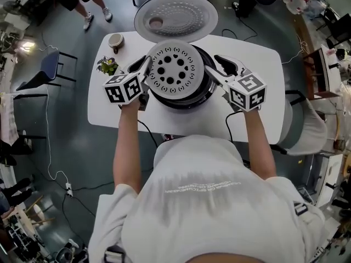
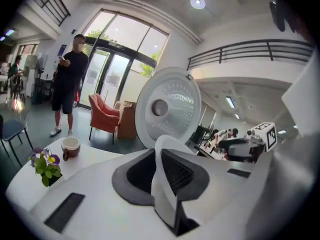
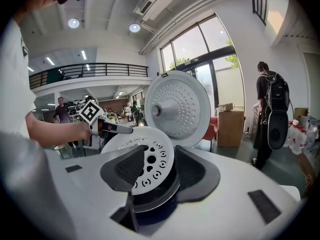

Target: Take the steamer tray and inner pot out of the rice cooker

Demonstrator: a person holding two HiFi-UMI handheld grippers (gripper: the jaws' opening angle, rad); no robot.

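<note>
The white table carries the rice cooker at its middle, a little toward the near edge. The cooker's round lid stands open, tipped back over the far edge. Over the cooker's mouth lies the white perforated steamer tray. It is tilted, with its left side lifted clear and its right side low in the opening. Beneath it a dark ring shows, which looks like the rim of the inner pot seated in the cooker. The left gripper pinches the tray's left rim: its own view shows the thin white edge clamped between the pads. The right gripper sits at the cooker's right side with its jaws spread wide. The tray's right edge lies in the gap, and neither pad presses on it. A small cup stands near the table's far left corner. A little potted plant sits by the left edge, just beside the left gripper.
</note>
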